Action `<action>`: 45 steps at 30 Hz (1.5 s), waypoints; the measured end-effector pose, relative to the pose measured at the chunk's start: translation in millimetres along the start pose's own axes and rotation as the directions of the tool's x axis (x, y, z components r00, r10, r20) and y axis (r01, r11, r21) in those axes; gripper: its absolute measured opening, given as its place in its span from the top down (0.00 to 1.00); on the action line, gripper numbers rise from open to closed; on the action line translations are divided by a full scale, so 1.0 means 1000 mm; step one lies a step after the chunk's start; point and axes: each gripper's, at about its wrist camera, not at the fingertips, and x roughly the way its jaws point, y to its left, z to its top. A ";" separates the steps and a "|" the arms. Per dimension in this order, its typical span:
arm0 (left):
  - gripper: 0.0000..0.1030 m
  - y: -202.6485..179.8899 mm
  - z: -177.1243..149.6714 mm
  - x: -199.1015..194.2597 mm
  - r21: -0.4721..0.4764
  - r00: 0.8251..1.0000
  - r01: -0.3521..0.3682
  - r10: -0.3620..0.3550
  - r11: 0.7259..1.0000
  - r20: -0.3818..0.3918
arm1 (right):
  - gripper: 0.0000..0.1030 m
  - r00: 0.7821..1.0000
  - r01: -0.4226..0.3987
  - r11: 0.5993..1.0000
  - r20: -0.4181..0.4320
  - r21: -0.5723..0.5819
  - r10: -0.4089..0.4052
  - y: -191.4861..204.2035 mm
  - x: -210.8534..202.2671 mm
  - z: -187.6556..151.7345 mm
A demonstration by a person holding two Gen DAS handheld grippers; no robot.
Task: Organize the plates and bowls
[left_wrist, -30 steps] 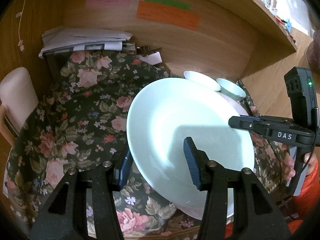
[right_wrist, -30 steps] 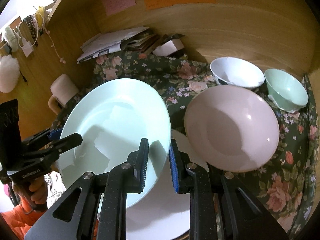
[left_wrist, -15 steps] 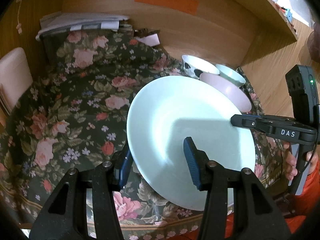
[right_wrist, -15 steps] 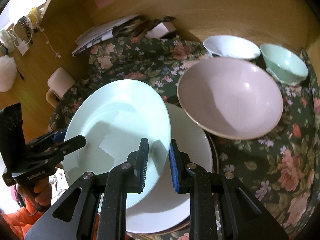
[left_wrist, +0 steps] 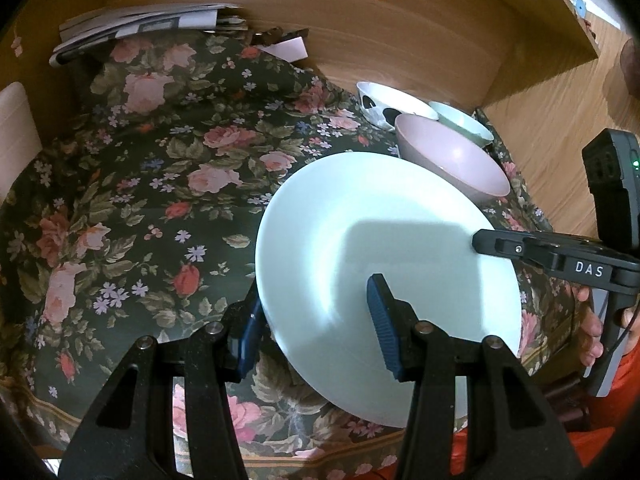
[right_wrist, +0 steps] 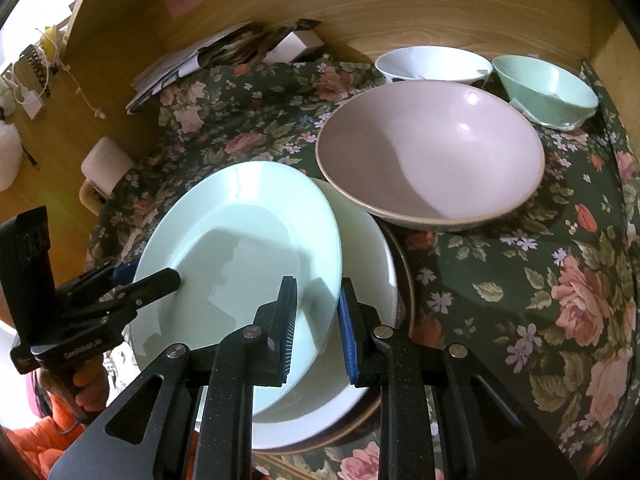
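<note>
On the floral tablecloth [right_wrist: 500, 264] against wood panelling [right_wrist: 400, 4], both grippers clamp the pale plate [right_wrist: 240, 240].

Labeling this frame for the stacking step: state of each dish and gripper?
pale green plate: tilted, held at opposite edges by both grippers, over the stack
left gripper: shut on plate rim
right gripper: shut on plate rim
white plate: flat, on a brown-rimmed plate
pink bowl: upright, empty
white bowl: upright
green bowl: upright, empty
</note>
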 end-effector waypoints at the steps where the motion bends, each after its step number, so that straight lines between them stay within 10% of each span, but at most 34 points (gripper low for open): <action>1: 0.52 -0.001 0.000 0.001 0.003 1.000 0.000 0.000 1.000 -0.001 | 0.82 1.000 0.002 1.000 0.001 0.003 -0.002 -0.001 -0.001 -0.001; 37: 0.45 -0.008 0.030 -0.011 0.041 0.997 -0.052 0.049 0.998 0.061 | 0.81 0.985 0.090 0.995 0.148 0.037 -0.094 -0.016 -0.044 0.000; 45: 0.37 -0.025 0.066 -0.016 0.104 0.991 -0.041 0.027 0.994 0.131 | 0.62 0.962 0.133 0.989 0.231 0.059 -0.143 -0.027 -0.065 0.021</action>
